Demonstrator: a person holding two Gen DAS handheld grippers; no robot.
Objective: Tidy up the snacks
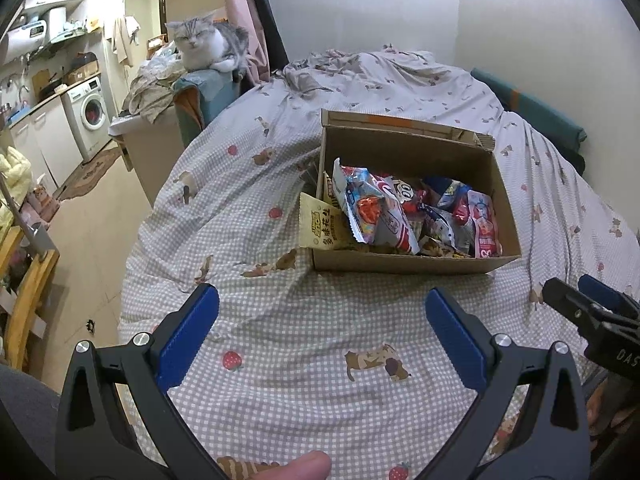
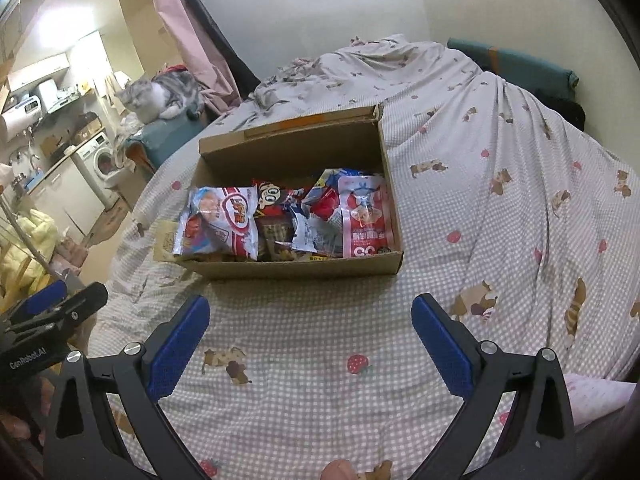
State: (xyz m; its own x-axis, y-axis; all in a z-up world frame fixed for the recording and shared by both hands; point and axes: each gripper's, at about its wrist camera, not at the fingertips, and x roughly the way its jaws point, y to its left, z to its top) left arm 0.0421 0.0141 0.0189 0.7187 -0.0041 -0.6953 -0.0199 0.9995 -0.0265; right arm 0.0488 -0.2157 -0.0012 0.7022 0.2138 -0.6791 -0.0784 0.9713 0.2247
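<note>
One cardboard box (image 1: 404, 266), one cat (image 1: 208, 46), two grippers, several snack packets (image 2: 218, 222).

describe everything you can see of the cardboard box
The cardboard box is brown corrugated card, rectangular and open-topped, with its far flap standing up and showing an orange strip. It sits flat on the checked bedsheet, ahead of both open grippers. Snack packets fill it loosely; a yellow packet hangs out over its left wall.

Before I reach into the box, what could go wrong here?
1. The cardboard box sits on a soft, wrinkled bedsheet, so pushing it may tip or slide it.
2. The yellow packet hangs outside the box's left wall and could fall onto the bed.
3. The snack bags overlap loosely; the open right gripper might pinch two together.
</note>
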